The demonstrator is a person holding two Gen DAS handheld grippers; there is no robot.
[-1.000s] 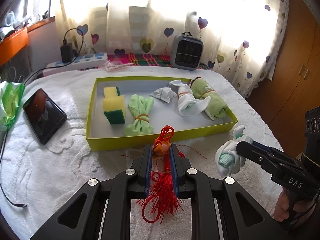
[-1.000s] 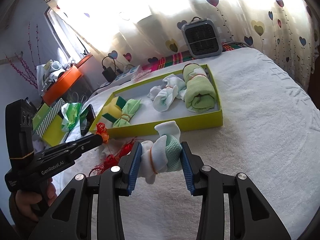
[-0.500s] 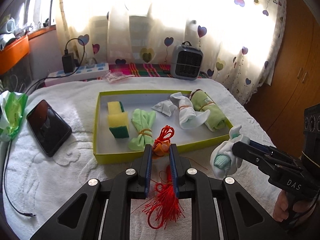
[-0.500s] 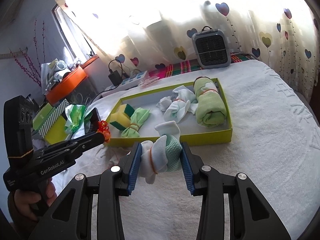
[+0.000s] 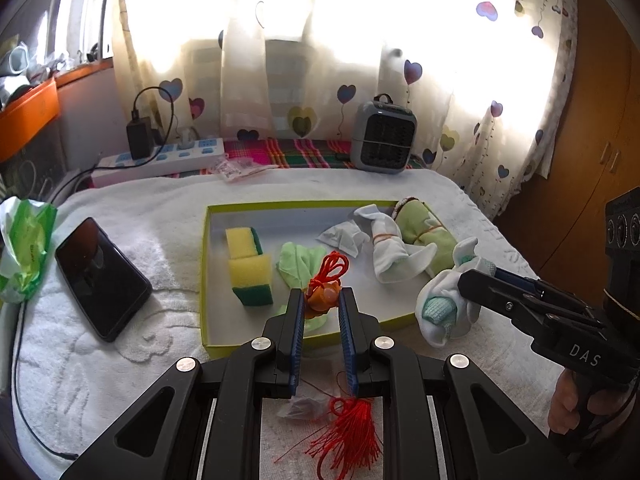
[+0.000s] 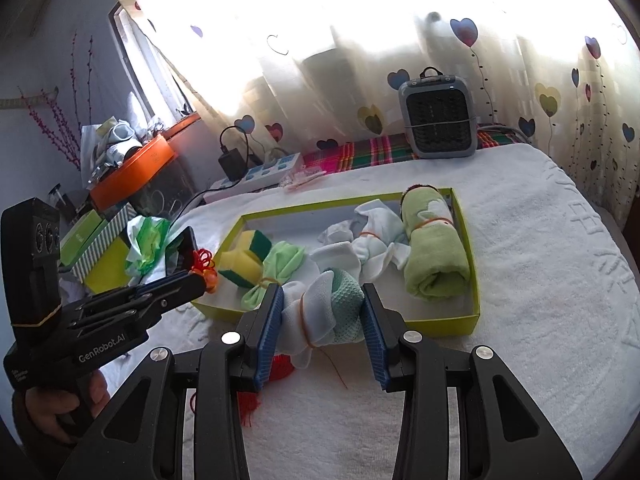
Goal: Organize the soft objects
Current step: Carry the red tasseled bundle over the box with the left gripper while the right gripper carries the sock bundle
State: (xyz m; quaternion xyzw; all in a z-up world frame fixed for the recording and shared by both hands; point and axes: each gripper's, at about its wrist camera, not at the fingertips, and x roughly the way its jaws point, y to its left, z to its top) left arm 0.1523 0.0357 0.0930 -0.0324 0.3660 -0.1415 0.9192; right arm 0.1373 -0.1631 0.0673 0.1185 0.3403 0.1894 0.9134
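Note:
My left gripper (image 5: 322, 300) is shut on an orange charm (image 5: 323, 295) with a red knot and a red tassel (image 5: 350, 436) hanging below, held near the front rim of the yellow-green tray (image 5: 204, 280). My right gripper (image 6: 323, 306) is shut on a white and mint sock bundle (image 6: 324, 312), also seen in the left wrist view (image 5: 446, 306), at the tray's front right. In the tray lie a yellow-green sponge (image 5: 248, 268), a green cloth bundle (image 5: 298, 262), white socks (image 5: 386, 248) and a rolled green towel (image 5: 428, 228).
A black phone (image 5: 100, 276) and a green-white wrapper (image 5: 24, 248) lie left of the tray on the white towel-covered table (image 5: 120, 360). A grey heater (image 5: 382, 138) and a power strip (image 5: 160, 160) stand at the back. A wooden cabinet (image 5: 592, 160) is at the right.
Both grippers have risen and moved forward toward the tray with their loads. The tassel now hangs off the table.

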